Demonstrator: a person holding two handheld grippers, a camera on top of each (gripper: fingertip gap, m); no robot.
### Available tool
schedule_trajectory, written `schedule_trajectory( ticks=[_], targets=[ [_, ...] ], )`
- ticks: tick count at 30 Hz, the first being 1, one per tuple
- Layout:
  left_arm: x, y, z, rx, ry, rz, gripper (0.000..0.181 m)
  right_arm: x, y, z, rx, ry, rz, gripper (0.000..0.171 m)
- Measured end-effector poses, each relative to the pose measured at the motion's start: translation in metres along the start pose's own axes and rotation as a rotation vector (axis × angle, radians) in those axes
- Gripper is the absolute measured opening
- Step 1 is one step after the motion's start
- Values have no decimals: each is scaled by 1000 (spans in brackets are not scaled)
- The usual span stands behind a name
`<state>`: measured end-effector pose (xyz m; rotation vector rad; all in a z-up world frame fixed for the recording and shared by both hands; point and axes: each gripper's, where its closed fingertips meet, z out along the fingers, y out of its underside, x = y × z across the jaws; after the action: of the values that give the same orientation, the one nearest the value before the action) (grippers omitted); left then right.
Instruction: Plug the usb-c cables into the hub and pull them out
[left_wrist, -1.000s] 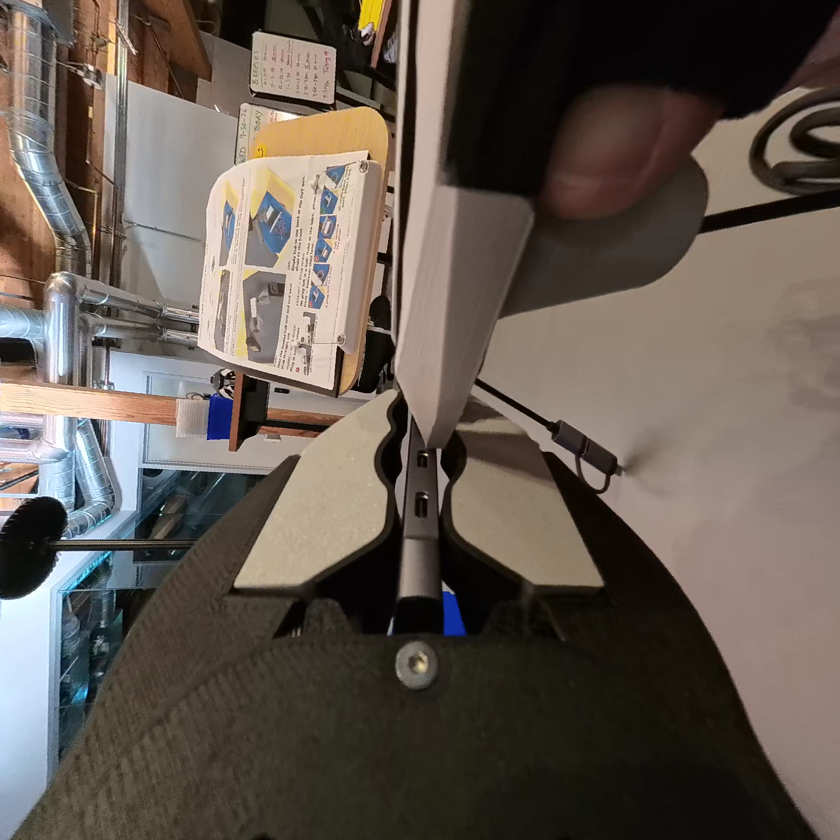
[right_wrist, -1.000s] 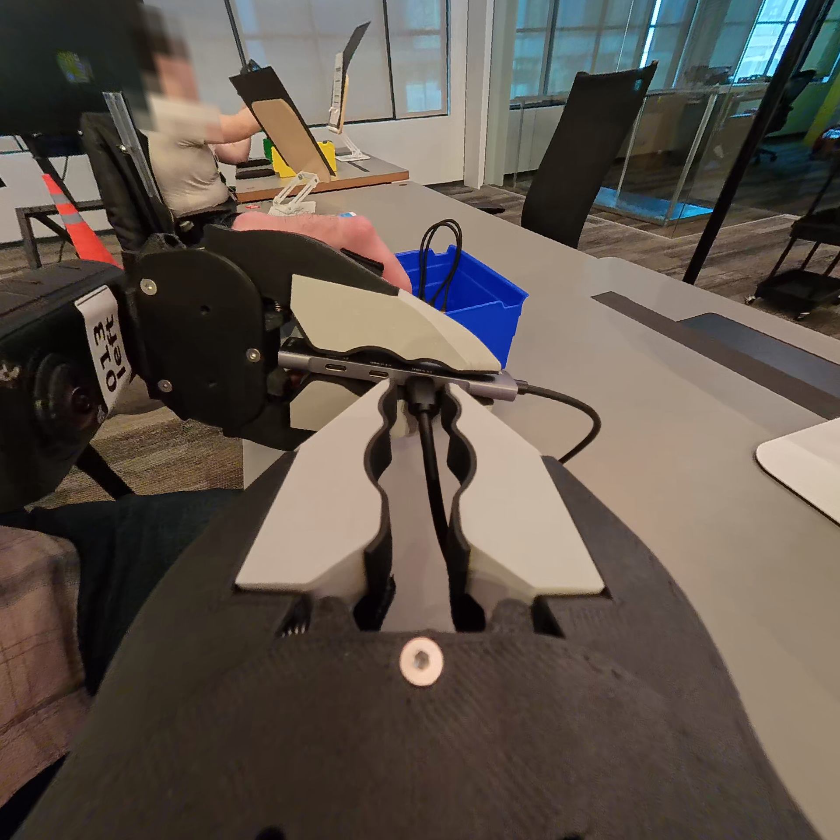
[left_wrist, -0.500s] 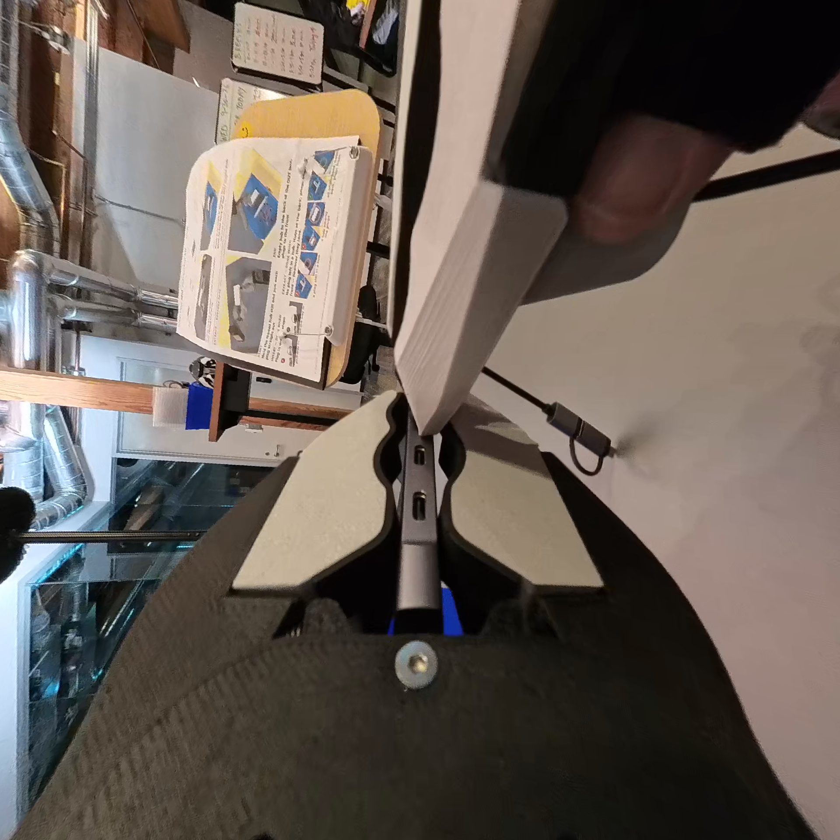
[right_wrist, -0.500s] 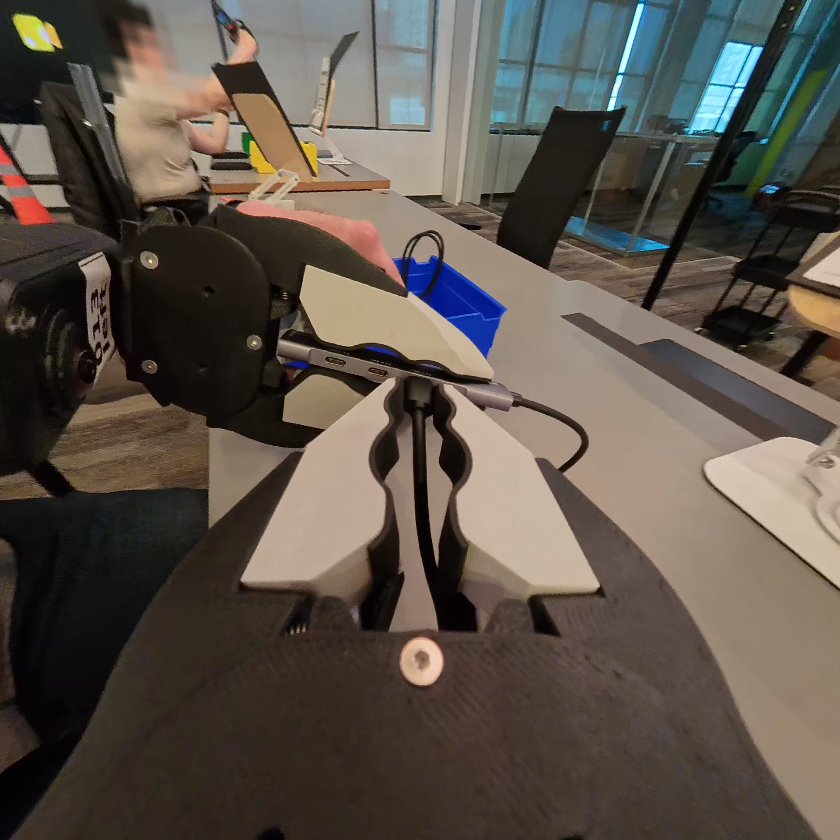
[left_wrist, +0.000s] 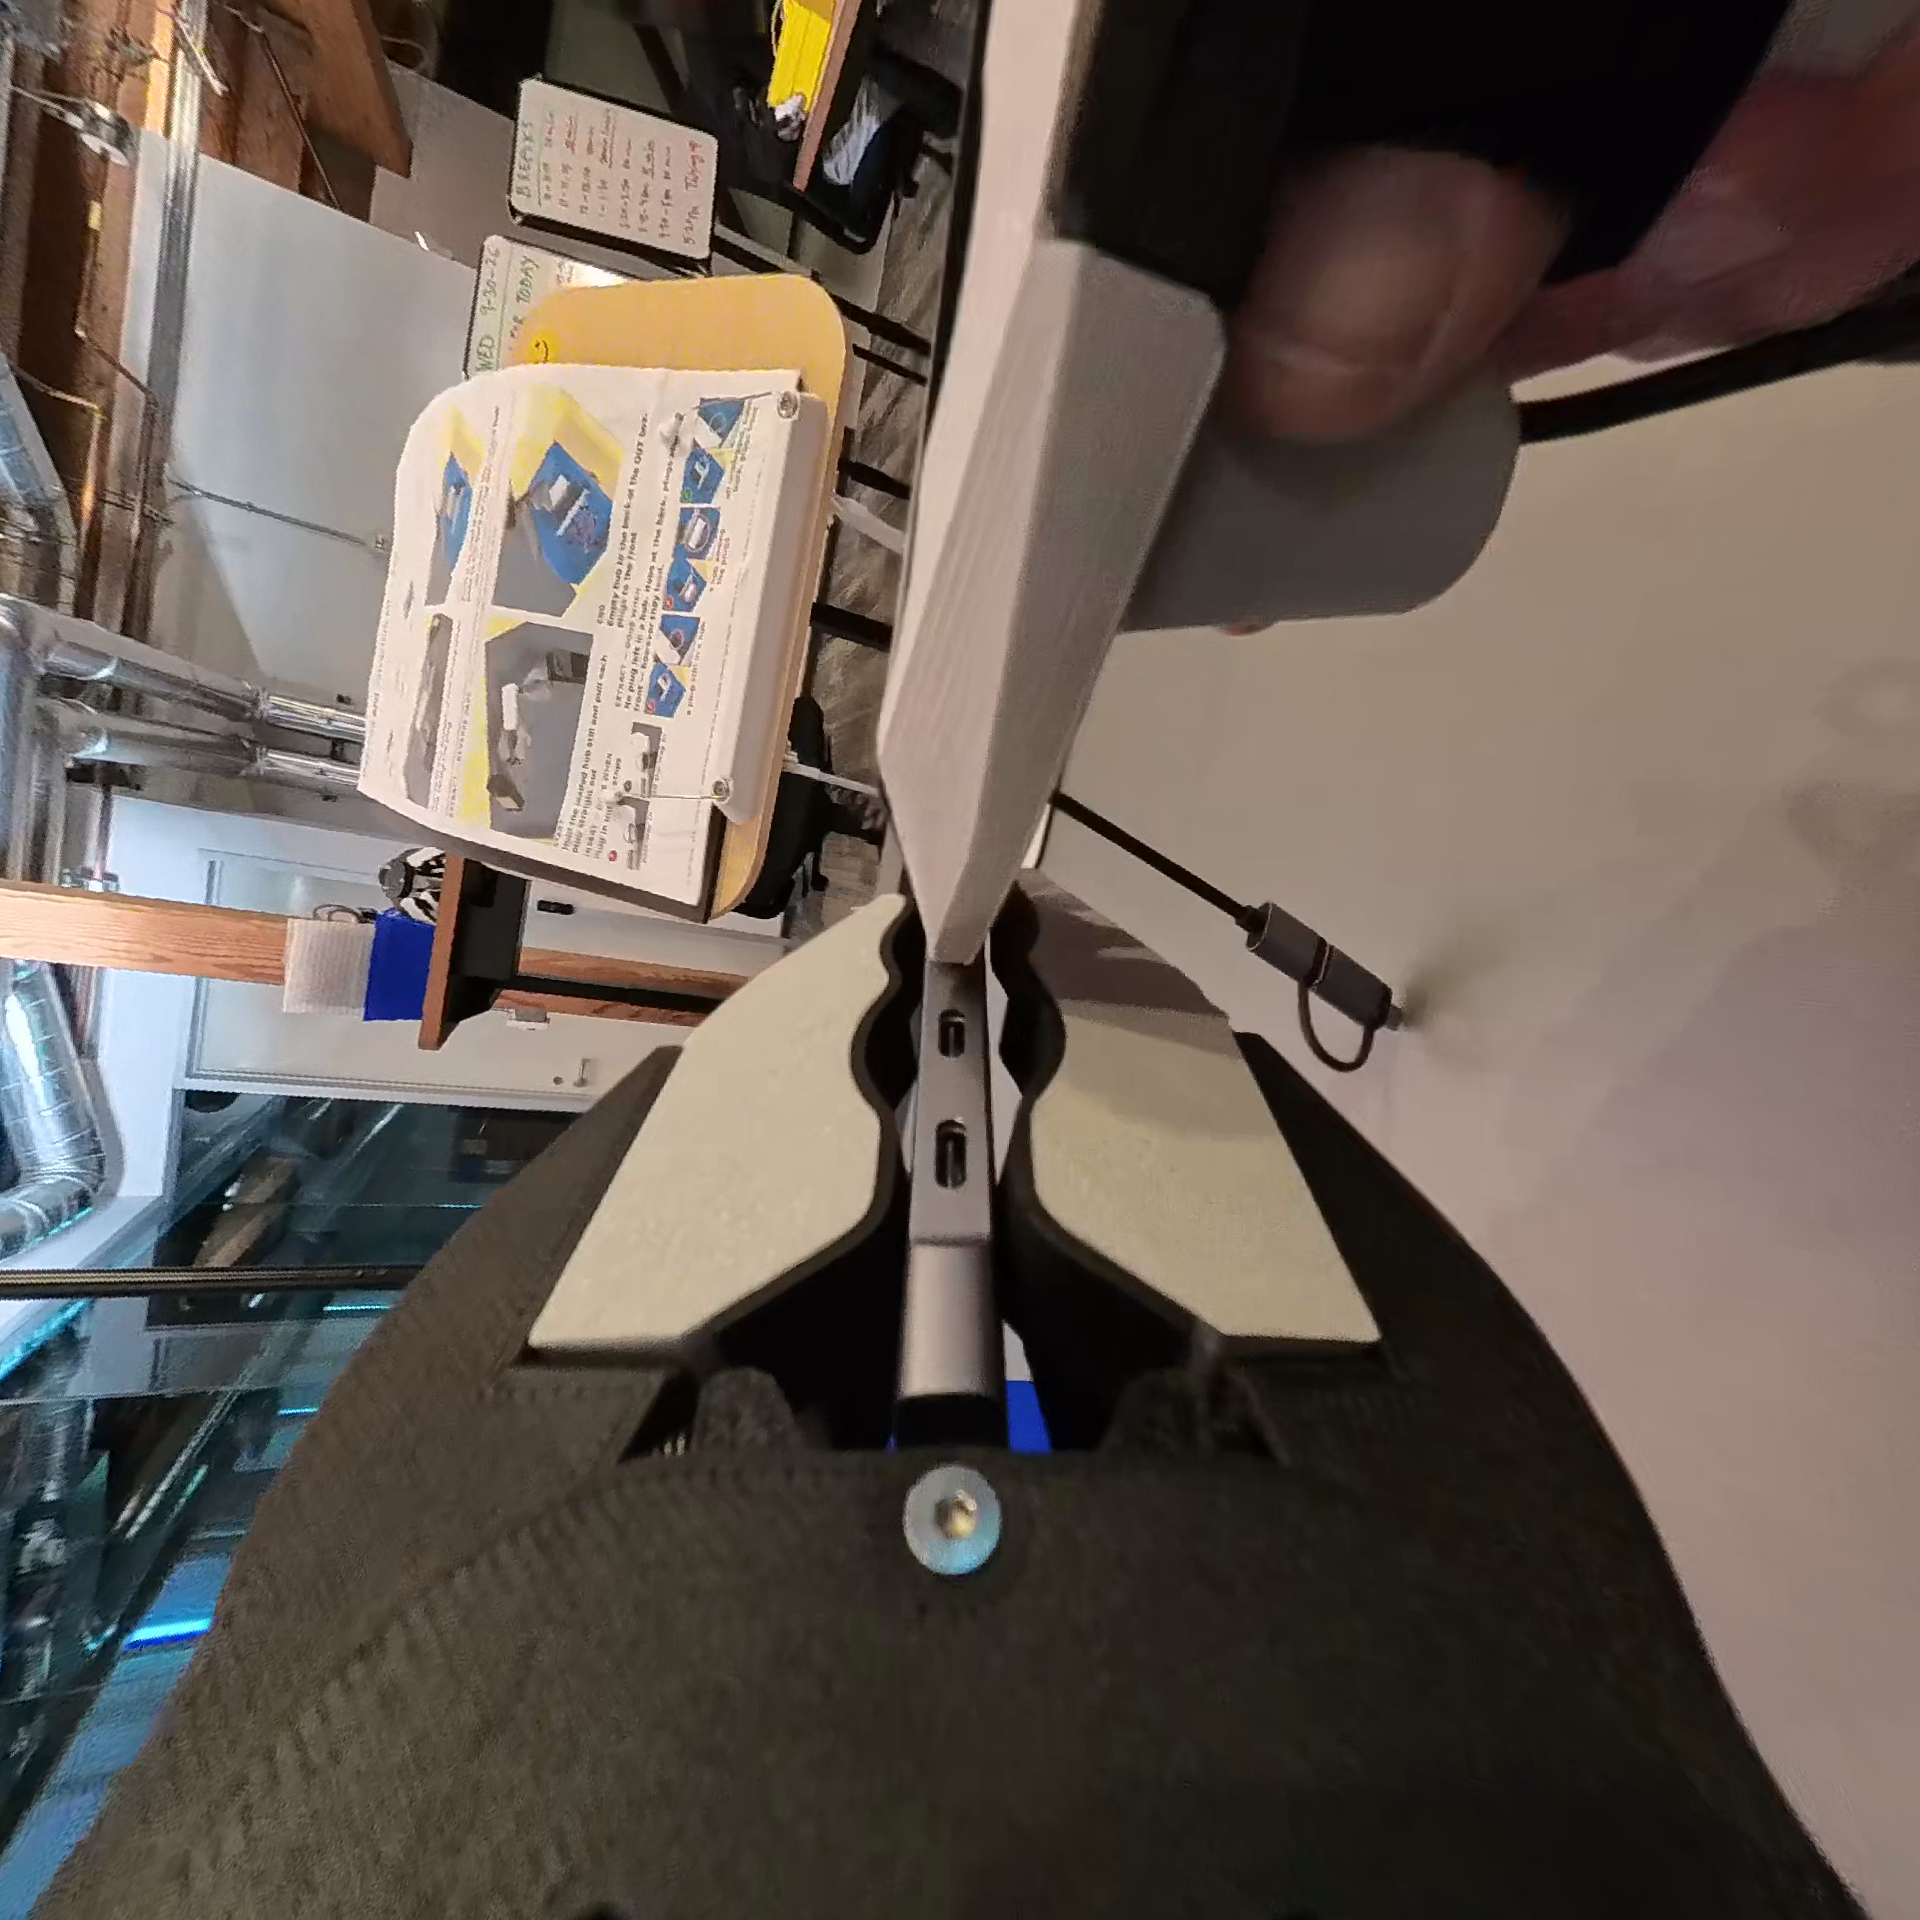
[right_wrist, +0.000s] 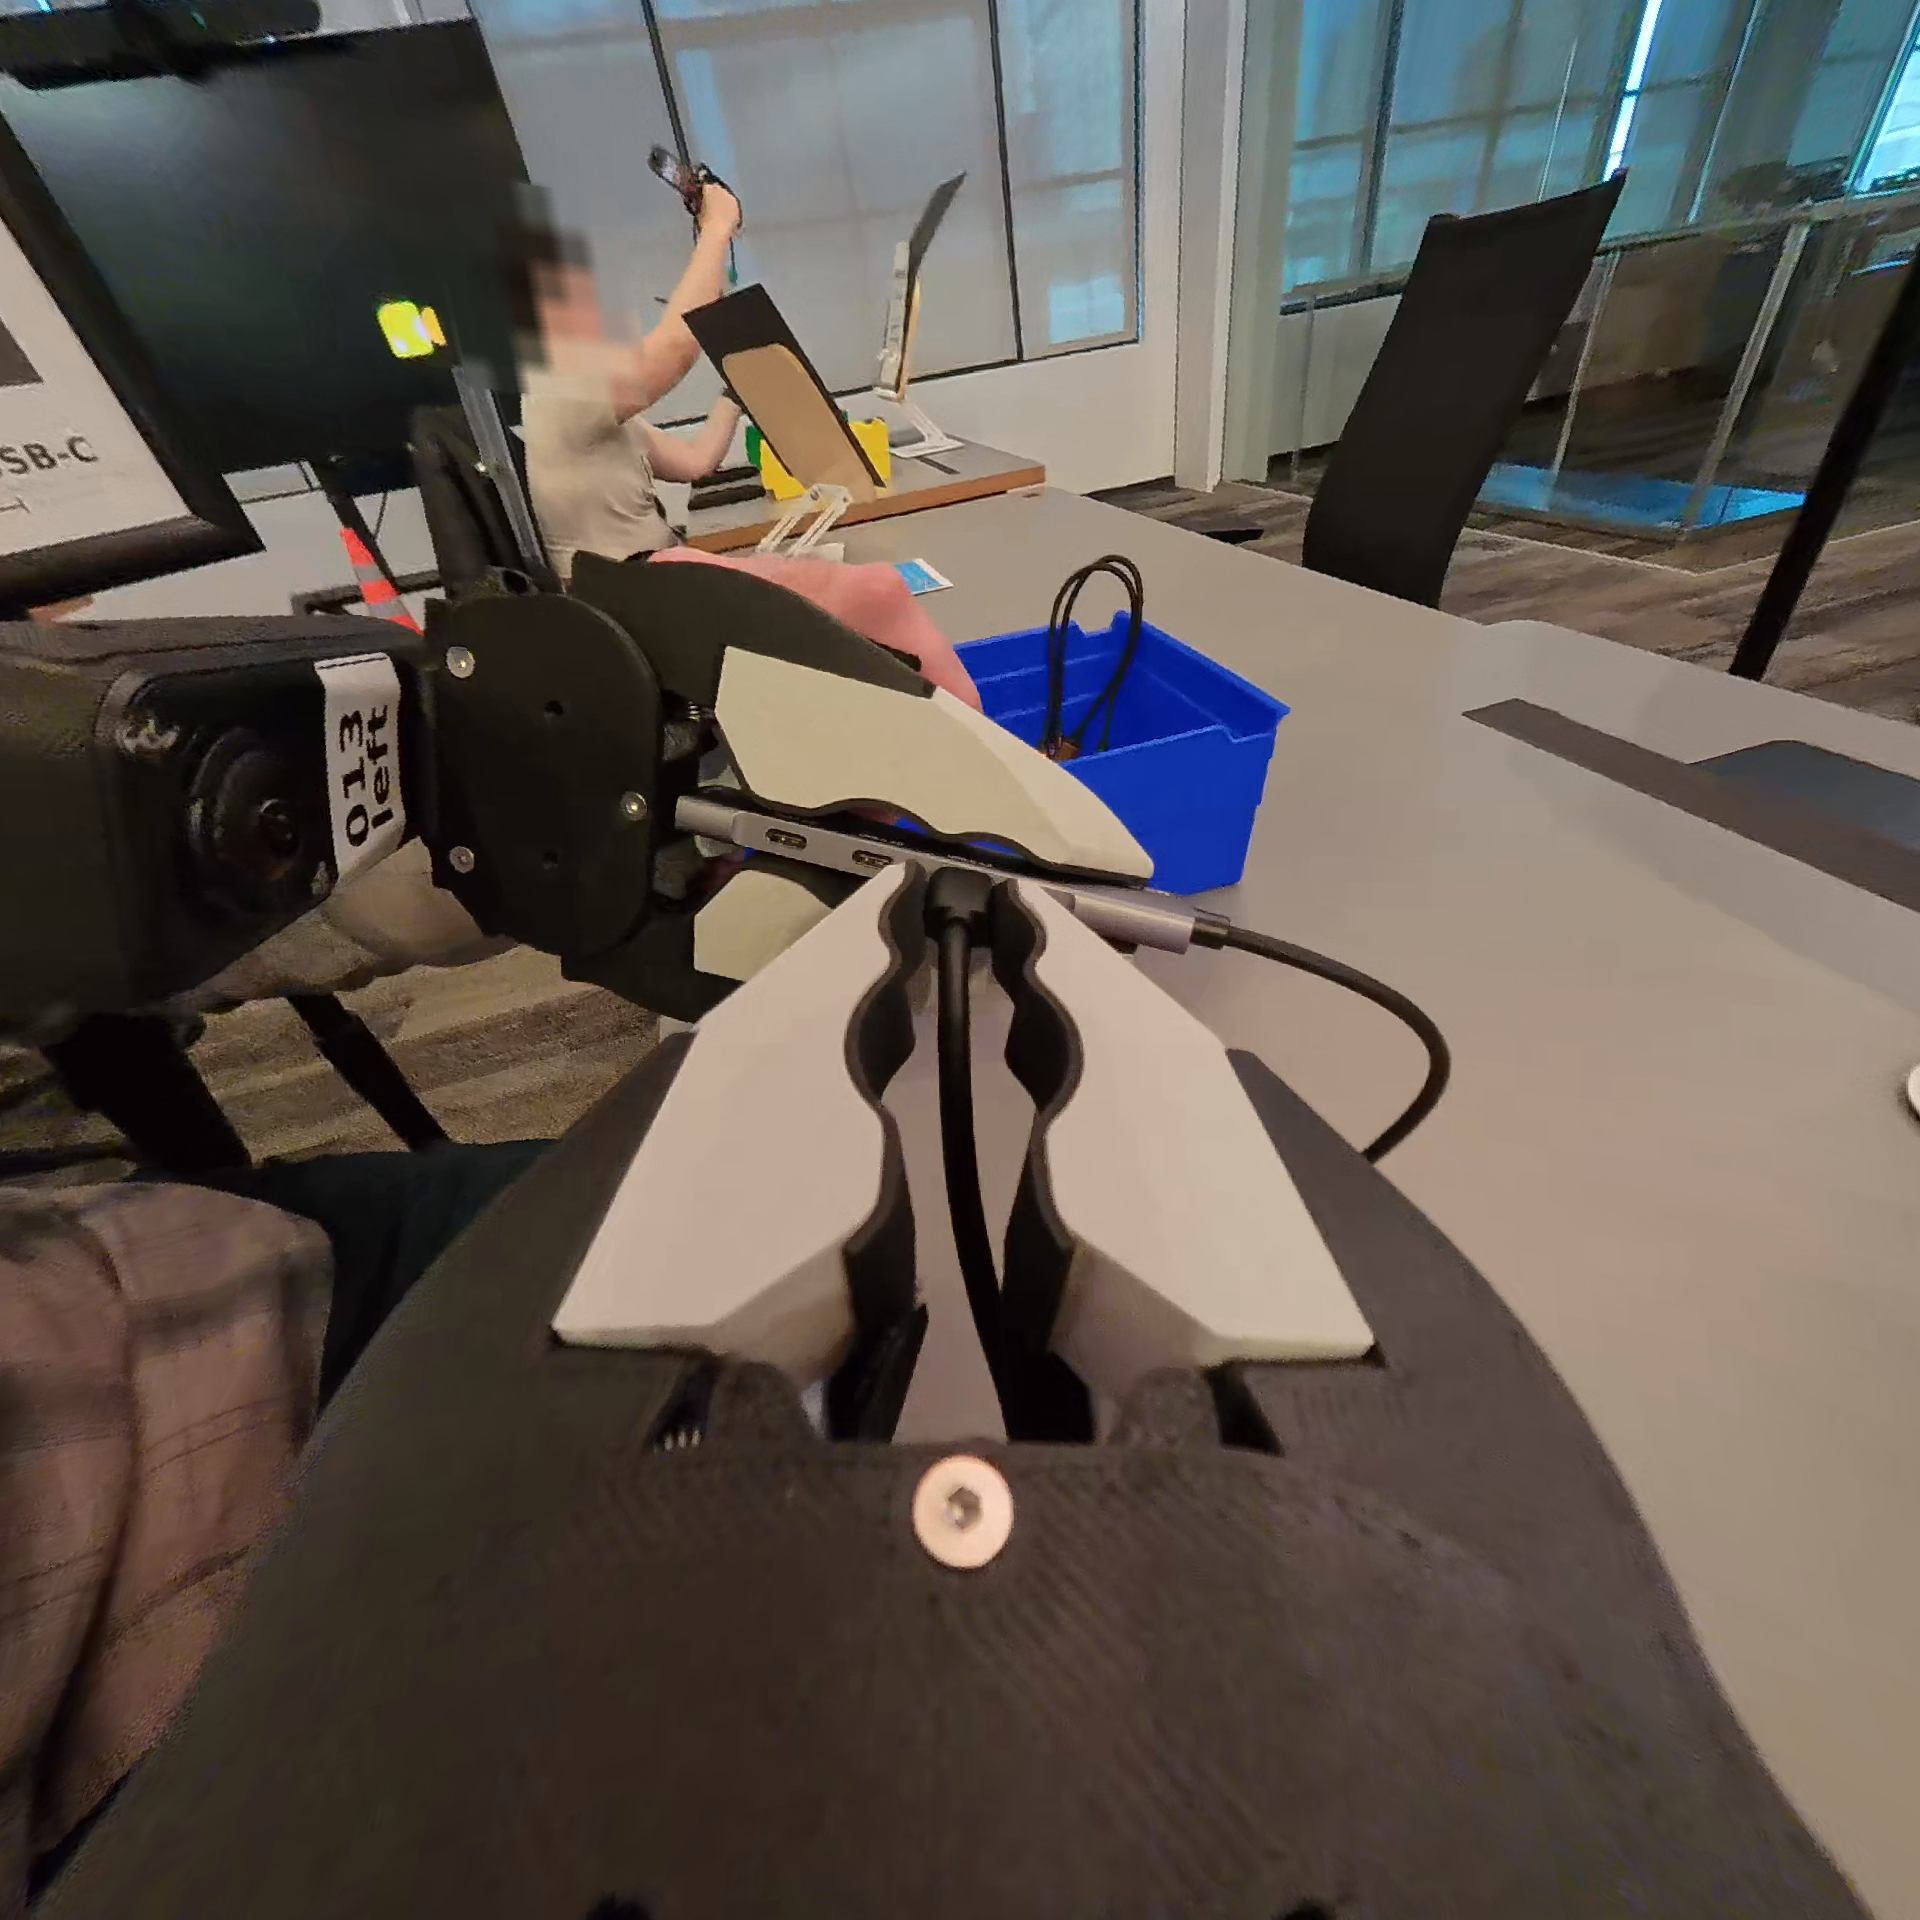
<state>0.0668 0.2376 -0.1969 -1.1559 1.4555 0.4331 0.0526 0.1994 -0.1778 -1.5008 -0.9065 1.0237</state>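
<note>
1. While the left gripper (right_wrist: 914, 862) is clamped flat on the grey USB-C hub (right_wrist: 821, 834), it holds the hub level above the near edge of the grey worktop (right_wrist: 1558, 935).
2. Seen from the left wrist view, the hub (left_wrist: 951, 1122) runs edge-on between that gripper's (left_wrist: 951, 935) closed fingers, with two empty ports facing the camera.
3. At the hub's front edge, the right gripper (right_wrist: 951, 883) is closed on the black plug of a USB-C cable (right_wrist: 961, 1091), which sits in a port just right of the two empty ones.
4. That cable runs back from the hub between the right gripper's fingers (right_wrist: 769, 1122) towards its body.
5. From the hub's right end, its own black lead (right_wrist: 1382, 1008) curves down onto the worktop.
6. Behind the hub stands a blue bin (right_wrist: 1153, 748) with more looped black cables (right_wrist: 1091, 644) in it.
7. Beyond the hub in the left wrist view, a second cable with a grey adapter plug (left_wrist: 1320, 966) lies on the worktop (left_wrist: 1610, 935), well apart from both grippers.
8. Above the hub in that view, the right gripper's finger (left_wrist: 1039, 520) reaches down to it, with a person's thumb (left_wrist: 1371, 301) on the gripper body.
</note>
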Motion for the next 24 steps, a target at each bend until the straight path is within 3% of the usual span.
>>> schedule_trajectory(
  ticks=[4,7,10,15,24],
  targets=[
    [0,9,5,-27,6,-29,13,5,-6,-3,-6,170,-125,9],
    [-9,48,5,-107,-6,-88,13,14,-22,-21,-11,277,-193,9],
    [-28,40,-5,-88,-58,-84,12,6,-22,-16,-29,235,-198,10],
    [-24,49,0,-111,-48,-88,12,2,-39,-26,-32,219,-230,10],
    [-21,45,-1,-99,-30,-71,12,33,-104,-114,-15,390,-264,10]
  ],
)
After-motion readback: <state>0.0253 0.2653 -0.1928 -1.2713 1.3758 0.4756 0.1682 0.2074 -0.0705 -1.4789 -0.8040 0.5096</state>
